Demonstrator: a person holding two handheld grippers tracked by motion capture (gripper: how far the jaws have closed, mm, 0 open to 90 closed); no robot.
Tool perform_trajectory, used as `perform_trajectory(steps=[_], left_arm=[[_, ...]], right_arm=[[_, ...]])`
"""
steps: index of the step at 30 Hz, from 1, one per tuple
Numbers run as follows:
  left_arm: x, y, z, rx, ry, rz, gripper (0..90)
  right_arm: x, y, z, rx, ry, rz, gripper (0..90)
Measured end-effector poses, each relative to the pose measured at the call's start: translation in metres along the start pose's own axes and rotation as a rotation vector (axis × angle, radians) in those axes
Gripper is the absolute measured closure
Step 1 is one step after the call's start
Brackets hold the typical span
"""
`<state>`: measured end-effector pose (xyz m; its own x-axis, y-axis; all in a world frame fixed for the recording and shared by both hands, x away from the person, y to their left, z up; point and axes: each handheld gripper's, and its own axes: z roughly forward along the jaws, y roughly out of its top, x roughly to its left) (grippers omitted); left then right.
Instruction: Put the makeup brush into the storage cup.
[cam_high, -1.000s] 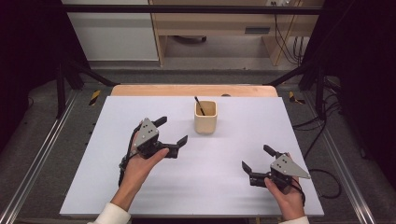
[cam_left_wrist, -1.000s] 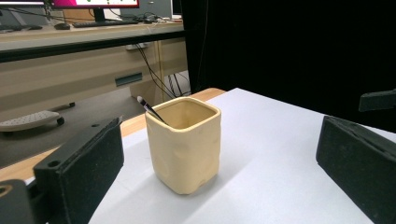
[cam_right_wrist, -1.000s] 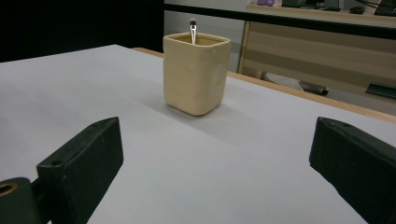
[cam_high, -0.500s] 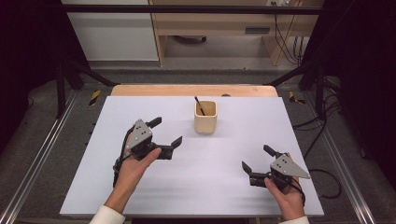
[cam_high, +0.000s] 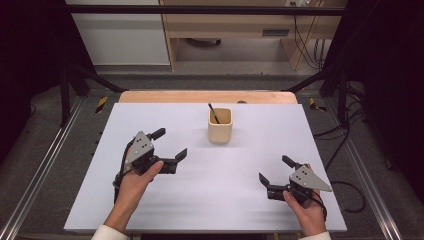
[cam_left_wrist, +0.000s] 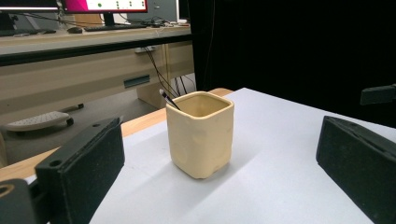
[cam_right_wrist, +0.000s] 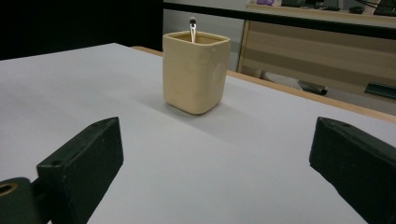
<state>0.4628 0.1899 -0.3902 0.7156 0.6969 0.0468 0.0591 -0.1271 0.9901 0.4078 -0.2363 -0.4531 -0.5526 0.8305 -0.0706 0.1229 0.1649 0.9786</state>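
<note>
Left gripper (cam_high: 171, 145): jaws wide apart, holding nothing. Right gripper (cam_high: 276, 170): likewise. Beige cup (cam_high: 220, 125) with pen (cam_high: 213, 113): untouched on counter (cam_high: 210, 195).

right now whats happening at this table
A person holds a two-jaw gripper in each hand over a white table. Both the left gripper and the right gripper are open and hold nothing. Both point toward a beige cup with a thin dark pen standing inside it.
</note>
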Motion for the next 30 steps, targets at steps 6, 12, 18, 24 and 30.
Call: perform_trajectory(steps=[6,12,18,24,30], left_arm=[[0.003,-0.003,-0.006,-0.005,0.003,0.003,0.5],[0.006,-0.006,-0.013,-0.011,0.002,0.005,0.5],[0.009,-0.008,-0.022,-0.014,0.003,0.008,0.5],[0.015,-0.014,-0.034,-0.018,0.02,-0.001,0.5],[0.022,-0.019,-0.045,-0.019,0.038,-0.008,0.5]], right_arm=[[0.0,0.0,0.0,0.0,0.0,-0.001,3.1],[0.0,-0.001,0.0,0.004,-0.001,-0.001,3.1],[0.001,-0.001,0.0,0.005,-0.002,0.0,3.1],[0.001,0.0,0.0,0.006,-0.002,-0.003,3.1],[0.002,0.0,0.0,0.005,-0.002,-0.005,3.1]])
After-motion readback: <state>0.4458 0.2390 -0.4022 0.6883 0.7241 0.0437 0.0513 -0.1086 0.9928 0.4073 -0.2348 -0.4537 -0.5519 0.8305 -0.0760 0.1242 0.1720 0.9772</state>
